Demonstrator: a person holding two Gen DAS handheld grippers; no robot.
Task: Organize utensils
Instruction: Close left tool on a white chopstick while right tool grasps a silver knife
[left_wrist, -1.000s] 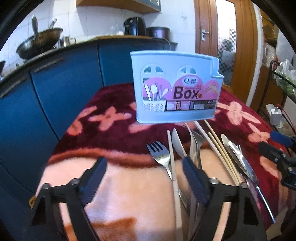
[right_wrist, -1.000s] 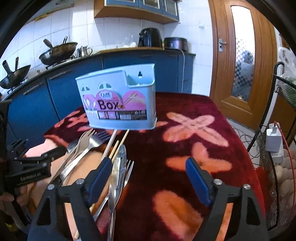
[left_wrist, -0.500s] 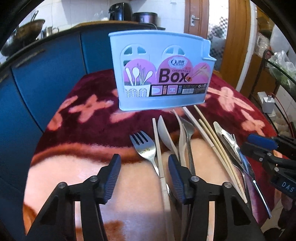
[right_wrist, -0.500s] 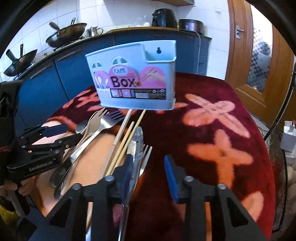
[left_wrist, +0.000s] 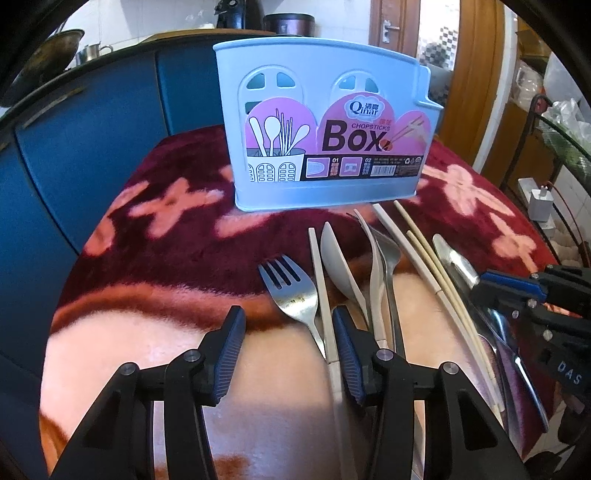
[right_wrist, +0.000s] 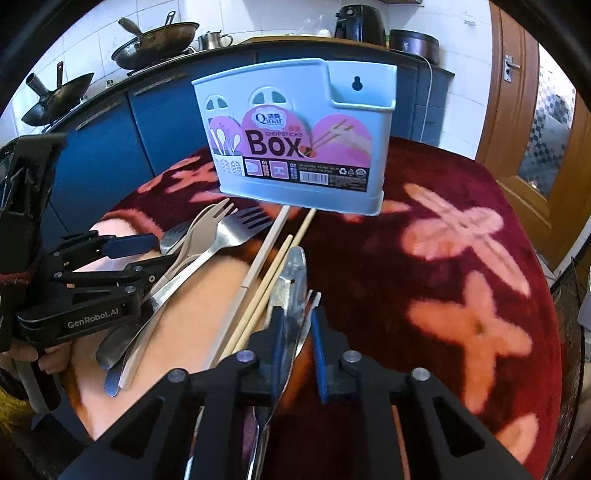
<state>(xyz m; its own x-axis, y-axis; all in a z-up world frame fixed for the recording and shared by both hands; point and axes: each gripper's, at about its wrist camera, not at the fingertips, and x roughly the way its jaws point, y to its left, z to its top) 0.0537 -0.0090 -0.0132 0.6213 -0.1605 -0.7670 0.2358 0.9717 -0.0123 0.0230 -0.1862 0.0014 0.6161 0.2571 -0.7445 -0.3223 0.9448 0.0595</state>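
Only the right wrist view shows the right tool (right_wrist: 298, 350) closing around a shiny steel knife (right_wrist: 291, 280) lying below the blue plastic box (right_wrist: 299, 136). Left tool (left_wrist: 288, 354) stands half-open (nothing between its ribbed pads), beside a steel fork (left_wrist: 291, 291) on the fuzzy worktop (left_wrist: 147, 236).

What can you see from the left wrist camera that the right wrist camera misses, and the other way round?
Only the left wrist view: a white charger plug at the right edge, and the left gripper open from behind, the steel fork handle lying between its jaws.

Only the right wrist view: the keyhole hanging slot on the box's end, the hand holding the left gripper, and the right gripper closing with the steel knife between its jaws.

Both: the blue chopsticks box, the chopsticks and the red patterned cloth.
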